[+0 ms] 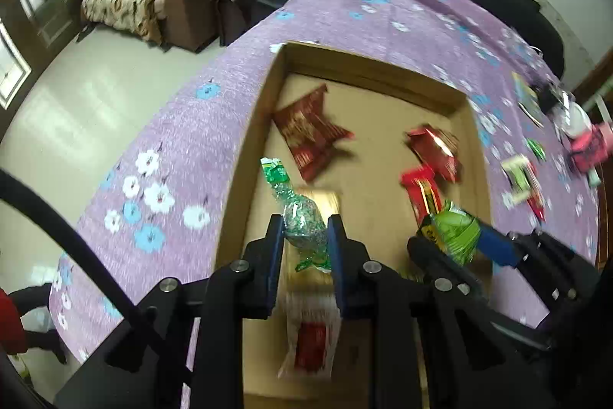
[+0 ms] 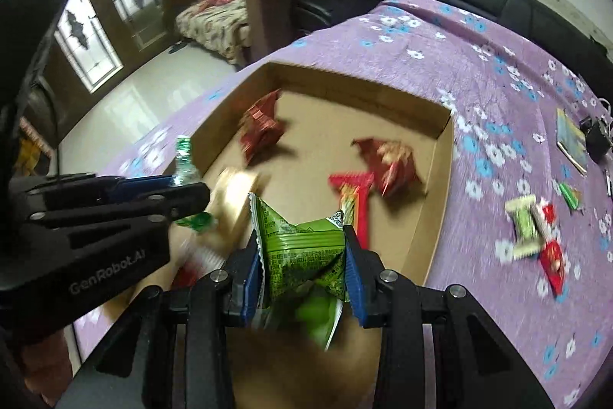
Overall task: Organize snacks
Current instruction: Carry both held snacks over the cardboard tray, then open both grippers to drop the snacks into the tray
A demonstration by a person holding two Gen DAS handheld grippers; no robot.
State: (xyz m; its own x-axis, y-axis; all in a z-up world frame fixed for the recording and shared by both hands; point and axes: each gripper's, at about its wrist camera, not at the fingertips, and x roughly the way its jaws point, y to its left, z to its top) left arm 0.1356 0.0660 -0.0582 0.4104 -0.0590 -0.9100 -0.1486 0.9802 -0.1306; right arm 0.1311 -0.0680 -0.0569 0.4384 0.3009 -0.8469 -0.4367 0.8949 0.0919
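My left gripper (image 1: 305,230) clamped a green-clear candy (image 1: 302,221); my right gripper (image 2: 302,248) squeezed a green packet (image 2: 302,255), both over the cardboard box (image 2: 436,186).

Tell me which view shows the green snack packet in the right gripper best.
The right wrist view: the green snack packet fills the centre, pinched between the right gripper fingers, with its printed folds readable. The left wrist view catches it only from the side, small and partly hidden behind that gripper.
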